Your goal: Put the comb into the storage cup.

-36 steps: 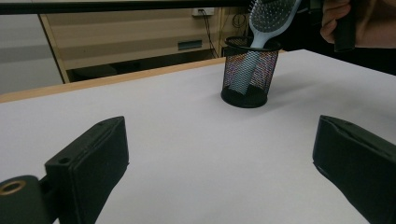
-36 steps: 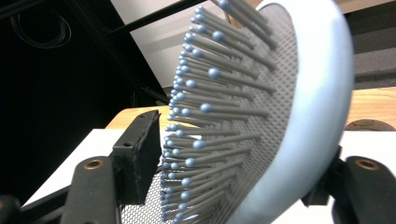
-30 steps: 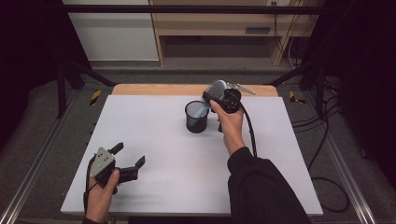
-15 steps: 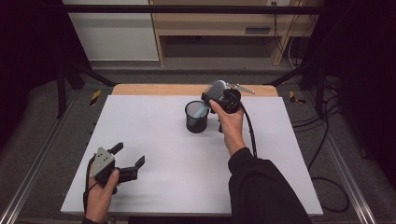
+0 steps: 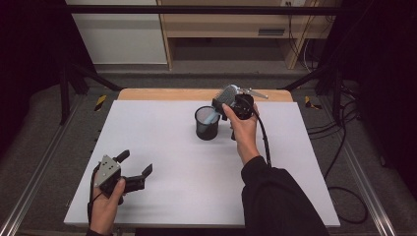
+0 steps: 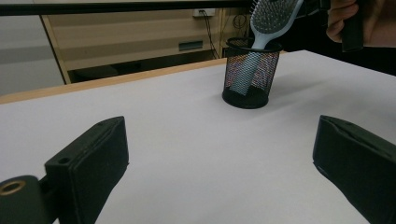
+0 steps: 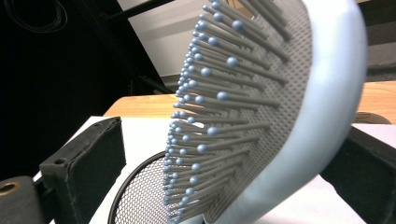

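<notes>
Hairbrush (image 7: 280, 116), pale blue, ball-tipped bristles, handle down in mesh cup (image 5: 207, 124).

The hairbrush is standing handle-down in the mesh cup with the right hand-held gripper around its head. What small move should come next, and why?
Probably draw the right hand-held gripper back from the hairbrush. Its jaws have just been opening and now stand apart on either side of the brush head, while the handle already sits inside the mesh cup, leaning on the rim. A straight retreat should avoid snagging the bristles.

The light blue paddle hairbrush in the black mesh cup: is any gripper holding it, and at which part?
Nothing holds the light blue paddle hairbrush. The right gripper's jaws have just been opening around its head; its handle rests in the black mesh cup.
</notes>
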Available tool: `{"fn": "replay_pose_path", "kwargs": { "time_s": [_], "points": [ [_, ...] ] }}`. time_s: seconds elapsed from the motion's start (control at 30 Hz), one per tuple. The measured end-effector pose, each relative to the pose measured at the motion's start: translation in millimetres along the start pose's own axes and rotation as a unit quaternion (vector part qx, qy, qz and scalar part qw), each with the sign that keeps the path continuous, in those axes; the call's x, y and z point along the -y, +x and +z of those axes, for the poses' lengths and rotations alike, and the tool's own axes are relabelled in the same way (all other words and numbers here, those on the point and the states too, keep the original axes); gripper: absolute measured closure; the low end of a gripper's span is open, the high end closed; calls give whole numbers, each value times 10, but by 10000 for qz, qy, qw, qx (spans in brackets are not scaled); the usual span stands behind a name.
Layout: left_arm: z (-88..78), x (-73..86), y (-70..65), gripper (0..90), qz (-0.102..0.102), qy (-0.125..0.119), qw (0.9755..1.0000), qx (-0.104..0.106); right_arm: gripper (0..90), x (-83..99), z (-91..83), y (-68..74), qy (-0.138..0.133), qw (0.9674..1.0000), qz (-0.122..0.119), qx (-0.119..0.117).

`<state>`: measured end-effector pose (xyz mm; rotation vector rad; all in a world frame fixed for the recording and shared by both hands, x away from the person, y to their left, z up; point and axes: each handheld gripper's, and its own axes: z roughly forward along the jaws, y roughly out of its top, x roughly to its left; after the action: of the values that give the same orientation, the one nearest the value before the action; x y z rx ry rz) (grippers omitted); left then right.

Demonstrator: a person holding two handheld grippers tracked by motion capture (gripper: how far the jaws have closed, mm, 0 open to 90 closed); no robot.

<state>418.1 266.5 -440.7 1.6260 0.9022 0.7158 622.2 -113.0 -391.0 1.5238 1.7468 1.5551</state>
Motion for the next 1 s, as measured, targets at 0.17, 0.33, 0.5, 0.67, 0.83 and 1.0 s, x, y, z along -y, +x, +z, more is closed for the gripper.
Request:
{"fn": "replay_pose_path", "kwargs": {
  "time_s": [0.17, 0.33, 0.5, 0.67, 0.83, 1.0],
  "points": [
    [0, 0, 1, 38, -2, 1, 10000, -2, 36, -3, -12, 1, 13, 10000, -64, 53],
    [-1, 0, 2, 38, -3, 2, 10000, -3, 35, -7, -21, 0, 4, 9999, -94, 70],
    [0, 1, 2, 38, -4, 3, 10000, -6, 36, -8, -36, 13, 42, 9996, -249, 120],
    [0, 0, 0, 38, -9, 1, 10000, -3, 36, -15, -64, 14, 23, 9994, -318, 144],
    [0, 1, 2, 38, -2, 4, 10000, -6, 36, -22, -94, 13, -5, 9991, -392, 157],
    [0, 1, 3, 38, -4, 5, 10000, -13, 37, -18, -144, 24, -8, 9980, -590, 244]
  ]
}}
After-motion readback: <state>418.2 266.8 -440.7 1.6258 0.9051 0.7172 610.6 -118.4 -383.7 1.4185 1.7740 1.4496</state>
